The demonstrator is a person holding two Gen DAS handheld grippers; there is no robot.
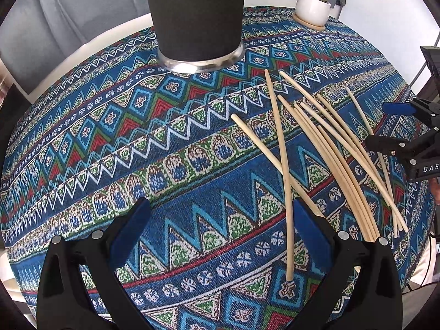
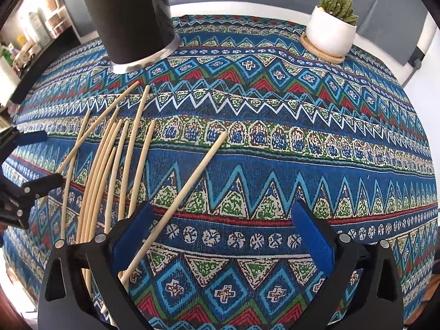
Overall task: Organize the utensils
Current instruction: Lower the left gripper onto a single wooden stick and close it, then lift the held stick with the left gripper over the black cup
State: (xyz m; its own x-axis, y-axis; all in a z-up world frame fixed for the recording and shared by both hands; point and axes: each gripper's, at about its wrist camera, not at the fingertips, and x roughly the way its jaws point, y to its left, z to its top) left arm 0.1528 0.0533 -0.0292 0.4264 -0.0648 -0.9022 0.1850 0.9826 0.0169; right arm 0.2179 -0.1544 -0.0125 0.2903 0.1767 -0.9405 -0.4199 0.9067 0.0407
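- Lying loose and crossed on the tablecloth (image 1: 137, 143), the chopsticks (image 1: 324, 137) sit near the dark cup (image 1: 196, 19).
- Left gripper (image 1: 220, 233) and right gripper (image 2: 220, 233): jaws spread, empty.
- Pinching one overlapped stick could drag or scatter its neighbours.

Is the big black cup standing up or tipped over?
Standing up. The tall black cup with a silver base sits flat on its base on the patterned blue tablecloth.

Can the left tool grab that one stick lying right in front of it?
Probably yes. The left tool is open, and the stick lies loose on the tablecloth with nothing covering its near end.
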